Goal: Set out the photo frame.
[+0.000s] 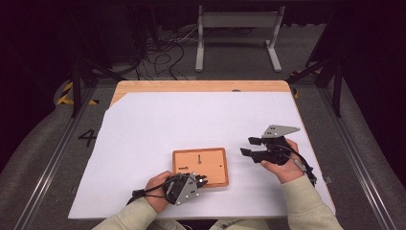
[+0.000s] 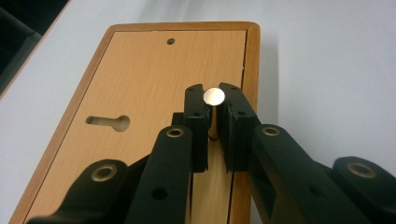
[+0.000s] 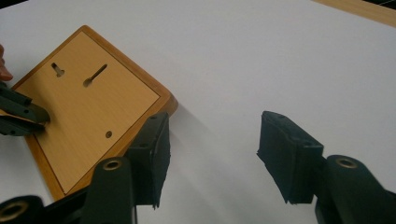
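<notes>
A wooden board [image 1: 200, 166] lies flat on the white sheet [image 1: 191, 124] covering the bench [image 1: 201, 86], toward the near edge; everything else sits relative to that board. The left gripper [image 2: 214, 112] reaches over the board's near right corner, its jaws closed almost fully on a small metal pin [image 2: 214, 96]; the pin stands upright, long axis vertical, its round shiny head facing up and its foot on the board close to the raised rim. A keyhole slot [image 2: 108, 122] lies left of the pin in the left gripper view, and a small round hole [image 2: 171, 41] sits beyond it. The right gripper [image 1: 250, 147] hovers just right of the board, jaws wide apart and holding nothing, pointing toward the board.
</notes>
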Available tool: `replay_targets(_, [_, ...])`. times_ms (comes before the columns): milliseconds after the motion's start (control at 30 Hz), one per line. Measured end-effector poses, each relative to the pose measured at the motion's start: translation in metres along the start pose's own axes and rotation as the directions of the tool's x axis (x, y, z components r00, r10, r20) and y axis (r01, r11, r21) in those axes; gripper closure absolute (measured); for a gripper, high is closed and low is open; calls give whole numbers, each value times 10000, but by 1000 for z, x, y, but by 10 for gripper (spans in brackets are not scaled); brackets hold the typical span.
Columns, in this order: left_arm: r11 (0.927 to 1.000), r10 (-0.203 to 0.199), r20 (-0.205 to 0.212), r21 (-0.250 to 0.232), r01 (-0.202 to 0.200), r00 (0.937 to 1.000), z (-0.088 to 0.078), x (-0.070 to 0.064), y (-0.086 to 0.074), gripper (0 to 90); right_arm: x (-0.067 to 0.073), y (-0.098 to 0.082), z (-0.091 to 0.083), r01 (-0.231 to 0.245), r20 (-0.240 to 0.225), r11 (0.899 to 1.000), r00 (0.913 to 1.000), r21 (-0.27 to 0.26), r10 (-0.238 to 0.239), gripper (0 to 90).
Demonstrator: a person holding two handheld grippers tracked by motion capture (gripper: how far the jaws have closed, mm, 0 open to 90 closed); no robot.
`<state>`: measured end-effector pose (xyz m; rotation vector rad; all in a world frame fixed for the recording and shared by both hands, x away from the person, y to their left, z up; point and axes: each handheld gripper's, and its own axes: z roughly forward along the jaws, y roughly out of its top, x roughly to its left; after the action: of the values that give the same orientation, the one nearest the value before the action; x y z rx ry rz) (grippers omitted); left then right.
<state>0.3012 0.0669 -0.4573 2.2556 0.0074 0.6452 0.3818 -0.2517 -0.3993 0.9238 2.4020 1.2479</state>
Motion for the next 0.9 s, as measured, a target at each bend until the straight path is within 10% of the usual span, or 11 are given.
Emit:
replay_targets(267, [9962,873,-301,-28,-874,9957,-2,-7,0,834,8,5,7,-318,-740,9994,9967,124,326,366])
replay_targets(700, [9935,1123,-627,-124,-1132,9917,-2,-14,0,836,26,11,50,-876,-1953,9887,9745,1213,1103,282])
replay_targets(900, [9936,1111,-666,-155,-1123,9916,-3,-16,-1,836,30,13,71,-1334,-2545,9774,9516,1639,1726,283])
